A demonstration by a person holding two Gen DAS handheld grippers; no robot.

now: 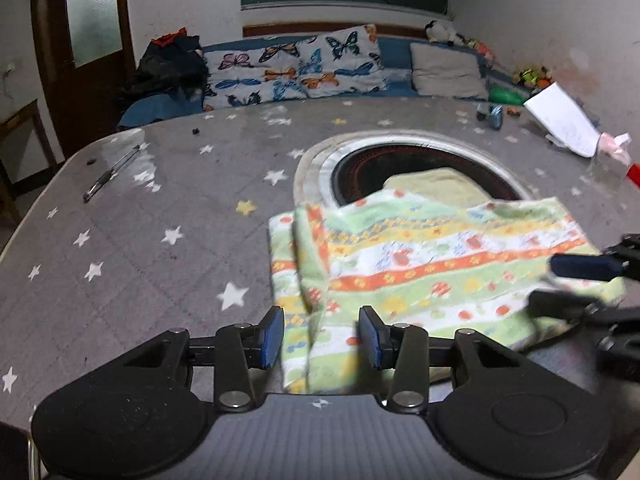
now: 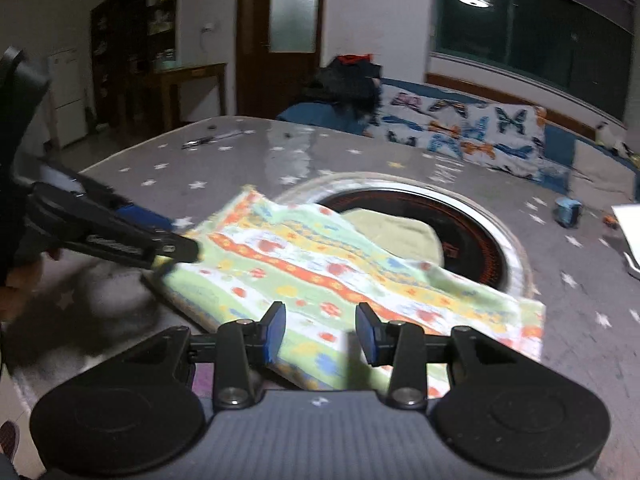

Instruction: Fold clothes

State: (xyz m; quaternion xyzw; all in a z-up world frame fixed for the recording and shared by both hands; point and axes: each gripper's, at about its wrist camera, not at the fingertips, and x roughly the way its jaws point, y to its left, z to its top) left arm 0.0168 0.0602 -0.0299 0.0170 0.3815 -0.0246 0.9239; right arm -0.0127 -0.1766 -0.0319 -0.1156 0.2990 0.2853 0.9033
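Note:
A patterned cloth [image 1: 420,272] with green, orange and yellow stripes lies folded over on the grey star-print table [image 1: 140,240], partly over a round black hotplate [image 1: 420,168]. It also shows in the right wrist view [image 2: 320,272]. My left gripper [image 1: 322,338] is open, its blue pads on either side of the cloth's near left edge. My right gripper [image 2: 320,334] is open over the cloth's near edge. The right gripper shows at the right edge of the left wrist view [image 1: 568,284]; the left gripper shows at the left of the right wrist view [image 2: 160,240].
A pen [image 1: 112,172] lies at the table's far left. White paper [image 1: 564,120], a red item and small objects sit at the far right. A plain yellow cloth [image 1: 436,184] lies on the hotplate. A bench with butterfly cushions [image 1: 296,68] stands behind the table.

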